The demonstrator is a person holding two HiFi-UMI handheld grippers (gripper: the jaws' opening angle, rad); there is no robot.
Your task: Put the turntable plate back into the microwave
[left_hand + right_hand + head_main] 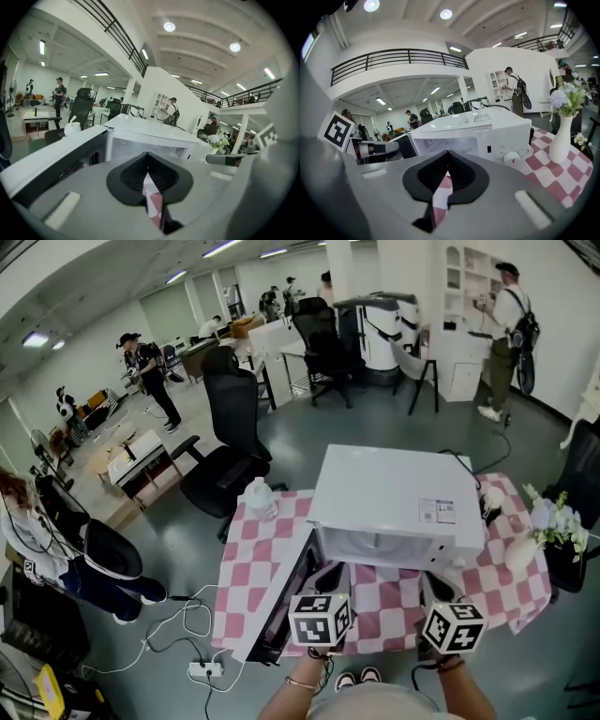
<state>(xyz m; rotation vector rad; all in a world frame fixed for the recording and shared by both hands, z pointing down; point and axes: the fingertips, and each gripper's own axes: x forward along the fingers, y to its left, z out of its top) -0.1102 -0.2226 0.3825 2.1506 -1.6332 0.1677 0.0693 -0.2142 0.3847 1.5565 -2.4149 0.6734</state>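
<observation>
The white microwave (394,493) stands on a table with a red-and-white checked cloth (258,549). Its dark door (281,606) hangs open to the left. The cavity (375,545) looks pale, and I cannot clearly make out the turntable plate in it. My left gripper (328,579) and right gripper (436,589) hover side by side just in front of the cavity. Both are shut with nothing between the pads. The left gripper view shows its gripper (147,157) facing the cavity (140,149) beside the door (51,159). The right gripper (447,155) faces the microwave (478,126) and its dial (511,157).
A white vase of flowers (525,549) (560,136) stands on the table to the right of the microwave. A plastic bottle (260,498) sits at the table's far left corner. Black office chairs (230,427) stand behind. Cables and a power strip (206,669) lie on the floor at the left.
</observation>
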